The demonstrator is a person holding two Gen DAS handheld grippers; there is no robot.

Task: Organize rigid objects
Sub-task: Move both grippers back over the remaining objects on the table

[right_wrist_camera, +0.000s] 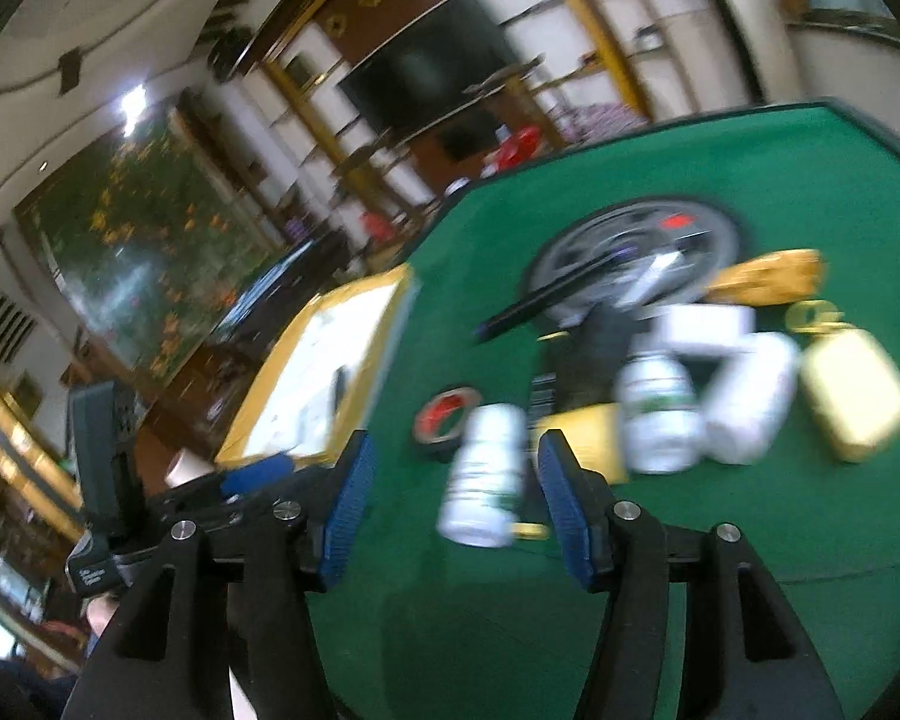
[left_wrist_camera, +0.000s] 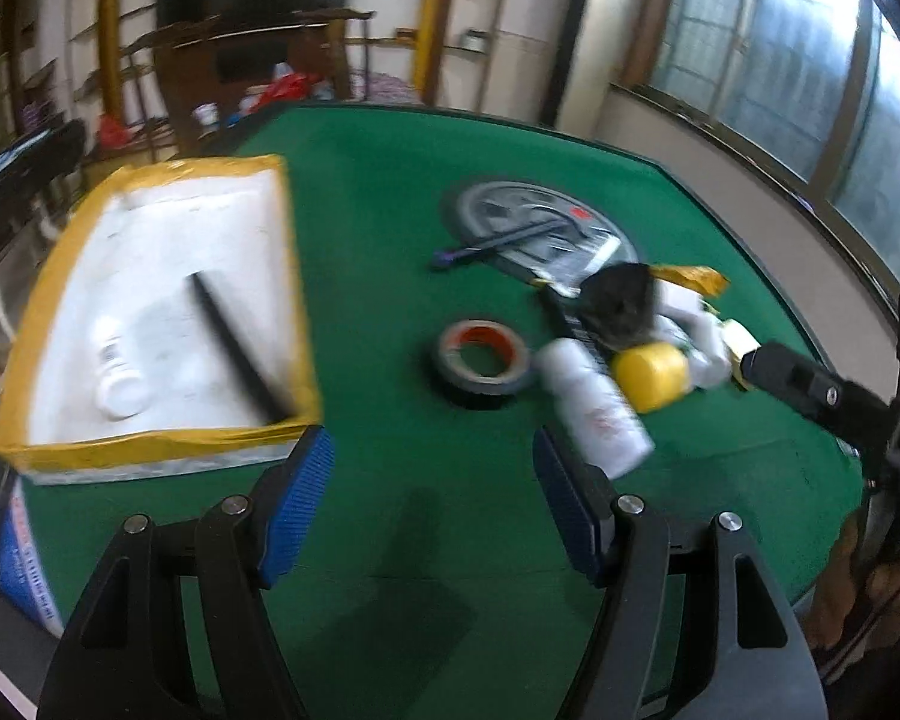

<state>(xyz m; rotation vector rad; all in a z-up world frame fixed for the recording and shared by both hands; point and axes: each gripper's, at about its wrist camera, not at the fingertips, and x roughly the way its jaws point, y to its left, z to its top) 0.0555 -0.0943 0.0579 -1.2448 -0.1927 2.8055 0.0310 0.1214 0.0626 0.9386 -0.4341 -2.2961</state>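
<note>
My left gripper [left_wrist_camera: 429, 444] hangs open over bare green felt, with nothing between its blue pads. To its left is a yellow-taped box [left_wrist_camera: 150, 438] holding a black stick [left_wrist_camera: 234, 348] and a white bottle [left_wrist_camera: 117, 378]. Ahead lie a tape roll [left_wrist_camera: 480, 360], a white bottle [left_wrist_camera: 594, 408] and a yellow cylinder [left_wrist_camera: 651, 375]. My right gripper [right_wrist_camera: 456, 450] is open too, low over the table. A white bottle [right_wrist_camera: 489, 480] lies just beyond its fingertips, apart from the pads. Behind it stand a green-labelled bottle [right_wrist_camera: 657, 414], another white bottle [right_wrist_camera: 750, 402] and a yellow case [right_wrist_camera: 858, 402].
A round grey disc [left_wrist_camera: 528, 222] sits mid-table with a black rod [left_wrist_camera: 492, 246] across it. A black lump [left_wrist_camera: 621, 300] and yellow wrapping [left_wrist_camera: 696, 279] lie in the pile. The green table [left_wrist_camera: 390, 192] ends at a dark rim; shelves and chairs stand beyond.
</note>
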